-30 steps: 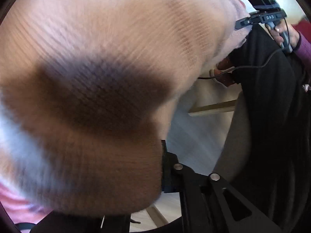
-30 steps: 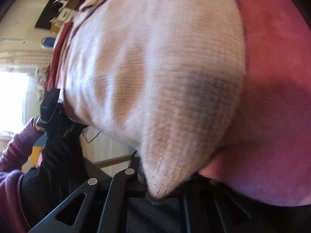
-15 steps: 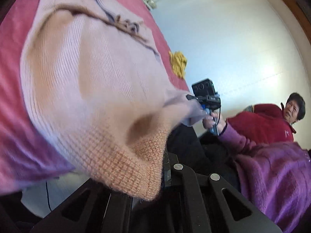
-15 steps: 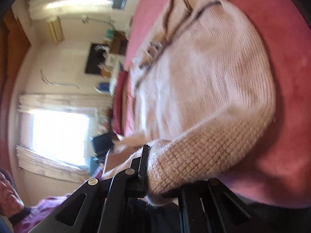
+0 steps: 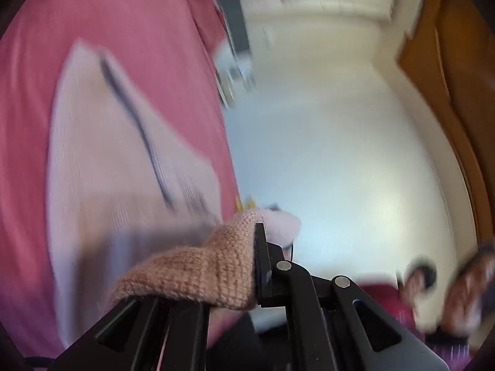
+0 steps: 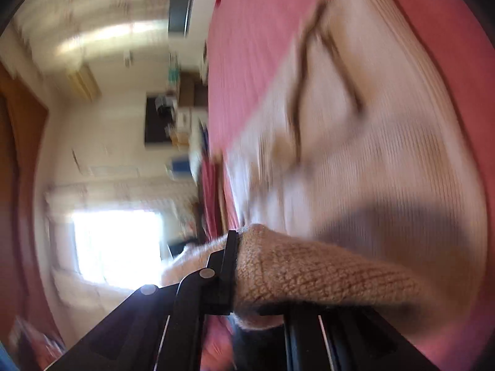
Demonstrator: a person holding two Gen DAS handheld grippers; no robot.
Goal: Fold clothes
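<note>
Knitwear fills the lower middle of both wrist views: a pale pink sweater (image 5: 102,154) lies spread on a pink bedspread (image 5: 27,61), and its thicker tan ribbed hem is bunched up in each tool. The left gripper (image 5: 229,266) has its jaws drawn in tight on a fold of that hem, the knit packed against the inner face of the one black finger that shows clearly and draped over the other. The right gripper (image 6: 256,272) is likewise clamped on the hem, with the tan rib pressed against its visible finger and sagging across the far one. From the hem, the sweater's body stretches away over the bedspread, a dark trim line running along it toward the far end. Both views are smeared by motion blur, so fine detail of the garment cannot be told. Beyond the edge of the bedspread, the left view shows a pale wall (image 5: 324,154) and a wooden door (image 5: 448,61); the right view shows a bright window (image 6: 114,244).
</note>
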